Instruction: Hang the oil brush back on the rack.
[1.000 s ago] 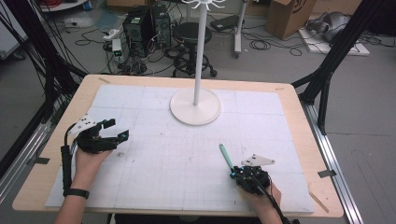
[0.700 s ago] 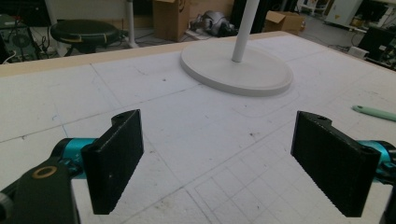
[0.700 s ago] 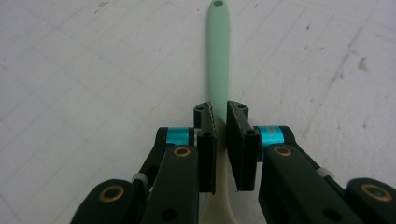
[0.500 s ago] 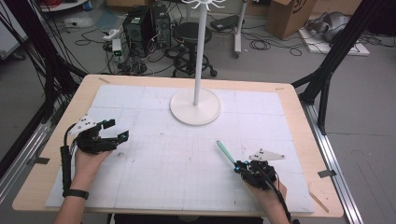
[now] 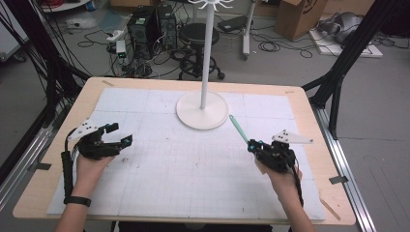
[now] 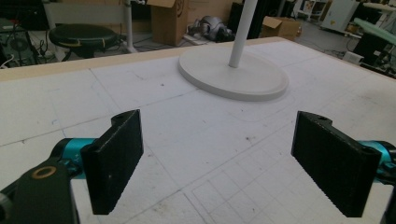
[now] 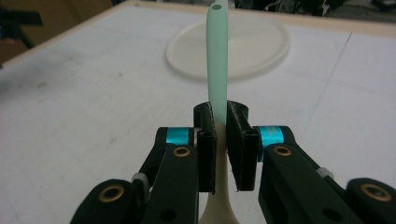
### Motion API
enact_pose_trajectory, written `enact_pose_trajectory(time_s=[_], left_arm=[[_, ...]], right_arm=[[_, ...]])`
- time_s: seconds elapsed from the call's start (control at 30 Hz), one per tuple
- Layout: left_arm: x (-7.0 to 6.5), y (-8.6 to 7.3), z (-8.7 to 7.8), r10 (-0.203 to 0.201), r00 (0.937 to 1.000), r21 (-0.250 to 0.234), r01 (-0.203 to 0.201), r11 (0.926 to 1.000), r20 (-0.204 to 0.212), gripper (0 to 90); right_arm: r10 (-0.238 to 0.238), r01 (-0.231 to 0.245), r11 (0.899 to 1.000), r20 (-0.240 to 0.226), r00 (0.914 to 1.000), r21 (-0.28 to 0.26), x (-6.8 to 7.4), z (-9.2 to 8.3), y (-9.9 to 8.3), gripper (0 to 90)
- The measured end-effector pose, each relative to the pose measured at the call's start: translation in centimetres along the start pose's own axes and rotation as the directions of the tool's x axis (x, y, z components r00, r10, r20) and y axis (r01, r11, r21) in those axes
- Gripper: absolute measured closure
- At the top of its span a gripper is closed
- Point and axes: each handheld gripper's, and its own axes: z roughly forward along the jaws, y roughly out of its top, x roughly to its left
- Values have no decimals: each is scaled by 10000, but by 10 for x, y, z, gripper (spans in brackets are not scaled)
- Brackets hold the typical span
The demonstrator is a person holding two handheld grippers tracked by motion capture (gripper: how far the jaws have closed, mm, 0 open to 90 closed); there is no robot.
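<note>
— What's around you?

— A workshop floor behind the surface [image 5: 309, 104], with cables, a black stool [image 5: 196, 36], computer towers [image 5: 147, 24] and a cardboard box [image 5: 302, 17]. The surface itself is a wooden top with a white gridded mat [image 5: 193, 164] covering most of it; a bare wooden border shows on all sides. Black frame legs stand at the far left and far right corners.

— How much room do you have?

— Plenty. The middle and near part of the mat lie open between my two hands. The one standing thing is a white stand [image 5: 203, 108], a round base with a thin pole, at the far centre of the mat.

— Count things for me.

— One stand, two tools, one pale green utensil [image 7: 217, 60].

— Your left tool?

— My left tool [image 5: 118, 135] sits over the left part of the mat, near its left edge, jaws spread wide apart with nothing between them. In the left gripper view the stand's base lies ahead, well apart.

— And the right?

— My right tool [image 5: 252, 144] is over the right part of the mat, jaws clamped on the green utensil. Its handle sticks out from the jaws toward the stand, its tip near the base's right rim. I cannot tell whether it touches.
</note>
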Motion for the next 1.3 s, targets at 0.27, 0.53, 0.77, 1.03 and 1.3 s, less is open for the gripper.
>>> enact_pose_trajectory(time_s=[0.27,0.53,0.77,1.03,1.3], left_arm=[[0,0,-1,-3,10000,27,3,10000,42,173],[0,0,0,-32,10000,21,31,10000,71,173],[0,0,0,-56,9999,59,55,10000,117,173],[0,0,0,-57,9999,70,56,10000,145,173],[0,0,0,-90,9998,51,89,9999,148,173]], right_arm=[[-40,23,9928,-142,9999,-1196,-7,-11,51,826],[-461,407,9759,-201,9987,-2142,-5,-19,93,826],[-754,646,9603,-296,9967,-2713,0,-22,127,827],[-1035,936,9465,-156,9945,-3089,8,-23,153,827],[-1192,1032,9317,-248,9926,-3483,16,-20,172,827]])
